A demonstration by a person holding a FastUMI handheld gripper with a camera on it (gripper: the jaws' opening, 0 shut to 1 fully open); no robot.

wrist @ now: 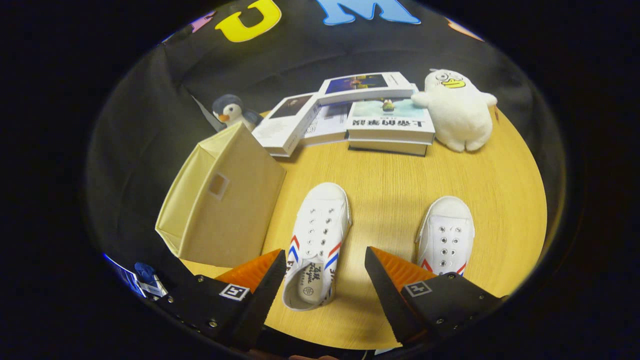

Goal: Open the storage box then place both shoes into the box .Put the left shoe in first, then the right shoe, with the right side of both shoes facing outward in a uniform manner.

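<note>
A beige fabric storage box [222, 205] stands on the round wooden table [395, 175], off to the left of my fingers, with its lid down. Two white canvas shoes with red and blue stripes lie toe-away on the table. One shoe [316, 240] sits between my fingers, its heel nearest me. The other shoe [446, 235] lies beyond my right finger, partly hidden by it. My gripper [325, 262] is open and hovers above the table, touching nothing.
A stack of books [390, 125] and more books [295, 122] lie at the far side of the table. A white plush duck [457, 107] stands to their right, a small penguin toy [231, 112] behind the box.
</note>
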